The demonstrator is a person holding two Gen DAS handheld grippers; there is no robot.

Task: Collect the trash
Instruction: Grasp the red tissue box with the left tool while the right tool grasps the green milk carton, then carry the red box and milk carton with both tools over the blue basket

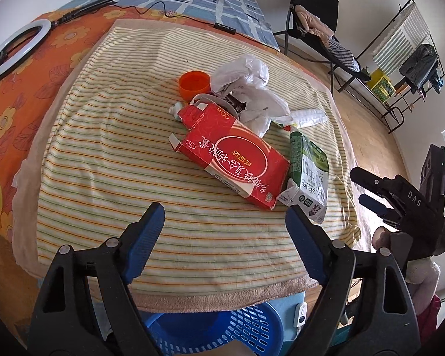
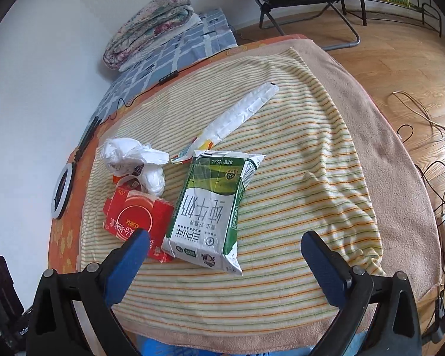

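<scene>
Nothing's collected yet, by the look of it. Both your tools hover short of the pile: your left gripper has its fingers spread wide and empty, and so does your right gripper. The trash sits mid-towel, with the blue basket below the near edge (slotted plastic, presumably your bin). Nearest your right fingers lies the milk carton, flattened and creased, glossy green and white. Touching its side is the red box, stiff card with its flaps torn open. Behind sit a crumpled white bag, an orange cup and a long white wrapper. The striped towel is soft, so pinch the carton's raised edge.
</scene>
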